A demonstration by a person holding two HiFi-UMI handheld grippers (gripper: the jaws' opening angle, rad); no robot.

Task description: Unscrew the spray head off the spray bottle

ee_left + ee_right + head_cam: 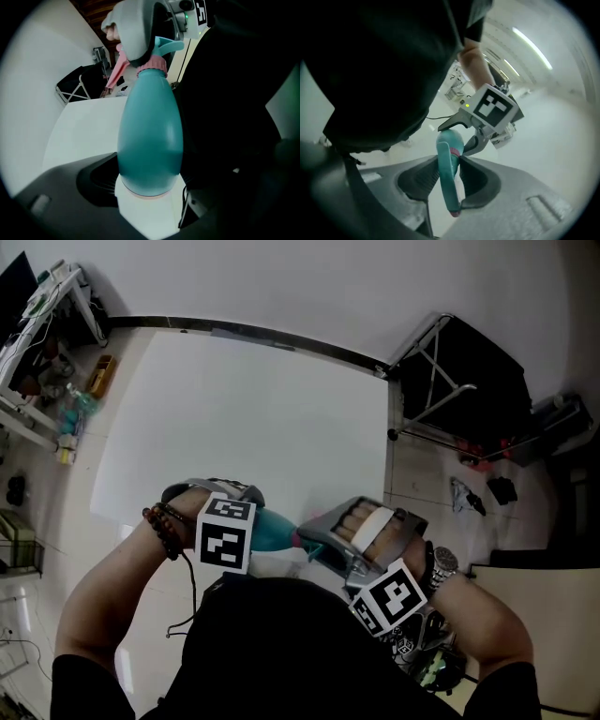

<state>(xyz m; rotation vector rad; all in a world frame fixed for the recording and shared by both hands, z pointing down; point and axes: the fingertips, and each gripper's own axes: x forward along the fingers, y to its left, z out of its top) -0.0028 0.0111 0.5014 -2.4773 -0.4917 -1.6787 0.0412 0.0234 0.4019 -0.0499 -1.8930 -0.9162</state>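
— At six o'clock, nearest in, against the dark shirt (272,652): what's logged?

— Both hands raised close to the chest. The left gripper (145,182) is clamped on the fat lower body of the teal spray bottle (149,136), with the base toward its own camera. Bead bracelet (164,529) on that wrist. Its marker cube (225,535) sits at seven o'clock.

— Right side?

— The right gripper (450,174) is at five o'clock, pads pinched tight on the spray head (451,199). Wristwatch (442,563) on that wrist.

— Where does the bottle sit?

— Slung between the two grippers, just below centre in the head view. It lies across, body on the left and head on the right. A pink collar (152,65) rings the neck where body meets head. The teal trigger (168,44) pokes out just past it. Can't tell whether the head has loosened on the thread.

— Farther out?

— White table (244,409) from centre up to twelve o'clock. Past its right edge, at two o'clock, a black folding stand (459,381) on the tiled floor. Farthest, at ten o'clock, a white shelf (37,324) holding clutter too small to name.
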